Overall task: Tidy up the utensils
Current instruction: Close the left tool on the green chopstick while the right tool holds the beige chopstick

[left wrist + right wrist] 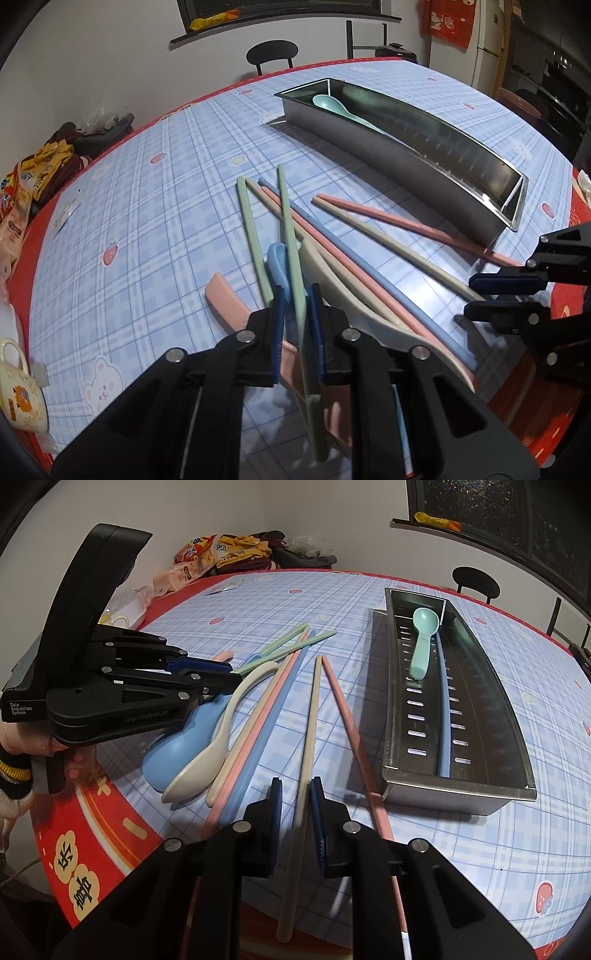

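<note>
At the near table edge, the left claw (297, 314) grips a green chopstick (290, 236) and the right claw (295, 812) a cream chopstick (308, 734), while only a mint spoon (423, 646) and blue chopstick (445, 716) lie in the steel tray (509, 716) far right, the rest still loose.

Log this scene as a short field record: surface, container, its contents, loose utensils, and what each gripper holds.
surface: table with blue plaid cloth
container: metal tray, slotted floor
contents: teal spoon; blue chopstick
loose utensils: blue spoon, cream spoon, pink spoon, several chopsticks
left gripper: shut on green chopstick
right gripper: shut on cream chopstick
</note>
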